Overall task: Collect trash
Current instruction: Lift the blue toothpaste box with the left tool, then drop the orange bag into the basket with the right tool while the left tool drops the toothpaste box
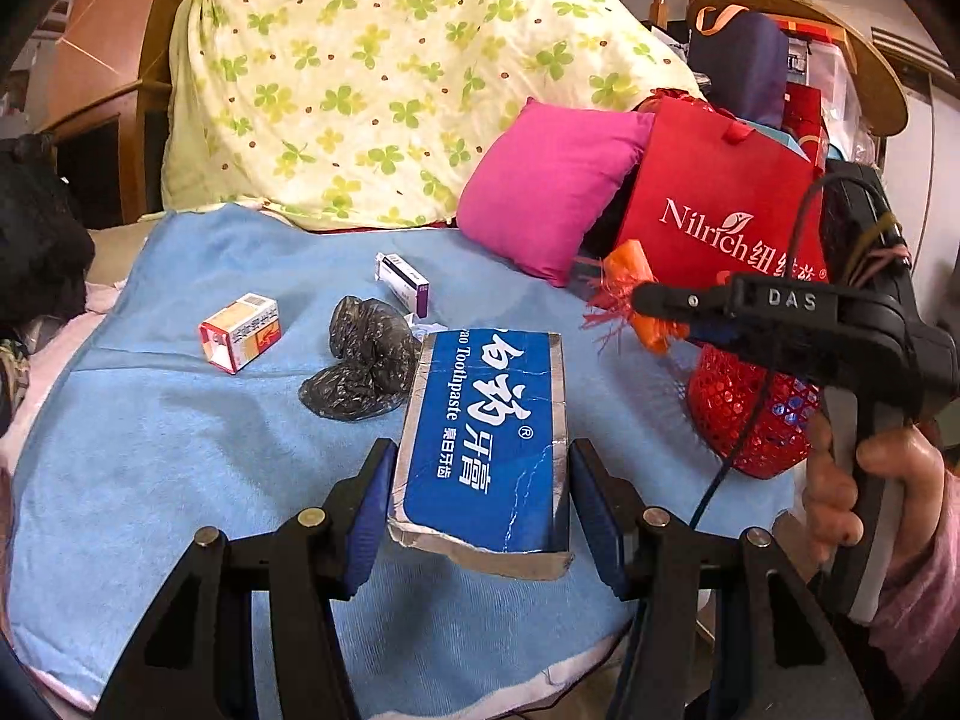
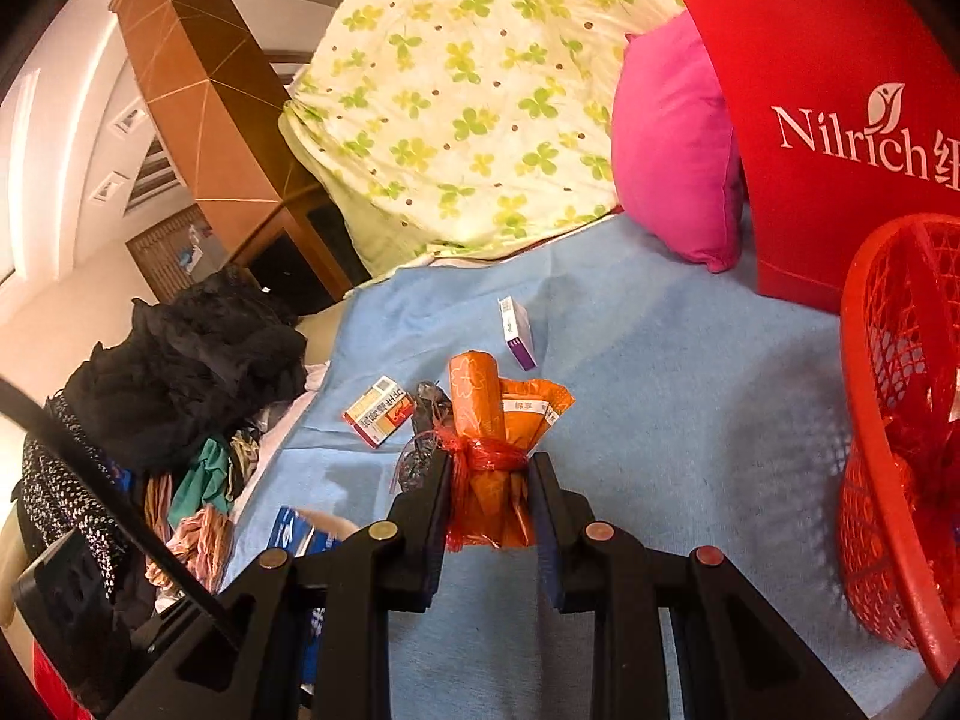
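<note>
My left gripper (image 1: 480, 504) has its jaws spread to either side of the blue toothpaste box (image 1: 486, 444) without clear contact, so I judge it a lined-up grasp. The box lies flat on the blue blanket (image 1: 180, 450), long axis running away from me between the jaws. My right gripper (image 2: 489, 504) is clamped on the orange wrapper bundle (image 2: 495, 438), pointing forward, probably bound for the red basket (image 2: 888, 420) alongside. Two small cartons and a black bag remain beyond.
</note>
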Available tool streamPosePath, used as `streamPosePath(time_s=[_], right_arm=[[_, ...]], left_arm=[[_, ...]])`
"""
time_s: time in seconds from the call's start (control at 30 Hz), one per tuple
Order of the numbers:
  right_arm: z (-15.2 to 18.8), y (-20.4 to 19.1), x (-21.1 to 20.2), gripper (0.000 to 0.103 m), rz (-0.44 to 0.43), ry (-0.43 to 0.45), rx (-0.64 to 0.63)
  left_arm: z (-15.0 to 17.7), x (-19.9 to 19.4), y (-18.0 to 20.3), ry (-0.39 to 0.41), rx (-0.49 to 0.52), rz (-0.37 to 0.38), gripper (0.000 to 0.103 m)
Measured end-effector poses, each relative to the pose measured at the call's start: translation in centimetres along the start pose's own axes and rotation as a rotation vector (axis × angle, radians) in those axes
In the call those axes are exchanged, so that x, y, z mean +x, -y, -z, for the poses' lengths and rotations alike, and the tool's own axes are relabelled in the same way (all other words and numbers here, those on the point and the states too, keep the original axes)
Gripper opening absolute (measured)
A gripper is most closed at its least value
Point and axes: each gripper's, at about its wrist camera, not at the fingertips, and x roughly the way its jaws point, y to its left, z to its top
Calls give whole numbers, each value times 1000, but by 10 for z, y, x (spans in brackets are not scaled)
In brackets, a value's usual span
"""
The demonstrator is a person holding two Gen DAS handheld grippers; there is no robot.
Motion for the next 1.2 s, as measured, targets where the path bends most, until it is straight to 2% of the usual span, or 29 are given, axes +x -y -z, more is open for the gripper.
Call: streamPosePath(time_s=[0.33,0.53,0.7,1.2], right_arm=[[-3,2,-20,27,-13,53,-9],[-8,13,-36,27,-11,86,1],[-12,25,-49,27,-3,113,27],[-23,51,-82,27,3,197,72]], left_arm=[[-17,-13,21,10,-1,-99,59],[-33,-18,43,22,47,-210,59],[-41,-19,59,25,77,-254,59],[-57,-16,91,42,116,-268,59]])
